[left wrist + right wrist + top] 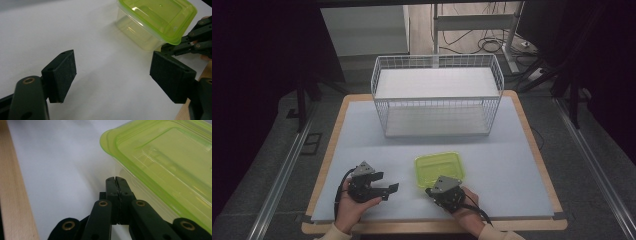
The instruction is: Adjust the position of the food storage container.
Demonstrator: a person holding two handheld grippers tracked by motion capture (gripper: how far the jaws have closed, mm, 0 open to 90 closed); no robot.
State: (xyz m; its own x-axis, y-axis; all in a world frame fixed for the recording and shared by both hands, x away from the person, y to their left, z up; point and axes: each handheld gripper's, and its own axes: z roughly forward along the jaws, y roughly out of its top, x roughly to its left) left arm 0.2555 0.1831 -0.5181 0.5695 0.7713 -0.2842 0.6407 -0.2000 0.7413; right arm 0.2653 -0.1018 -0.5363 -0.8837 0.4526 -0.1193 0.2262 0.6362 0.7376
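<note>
A clear plastic container with a lime-green lid (439,168) (156,18) (165,167) sits on the pale mat near the front middle. My left gripper (389,191) (112,75) rests low on the mat to the container's left, jaws wide open and empty. My right gripper (432,191) (116,179) lies at the container's front edge, jaws pressed together with nothing between them, tips just beside the container's wall below the lid rim. The right gripper's linkage (197,42) also shows beyond the container in the left gripper view.
A white wire basket (437,95) stands at the back middle of the table, empty. The pale mat (362,145) covers a wooden tabletop whose edge (15,195) runs close beside my right gripper. Cables and table legs (472,35) lie on the floor beyond.
</note>
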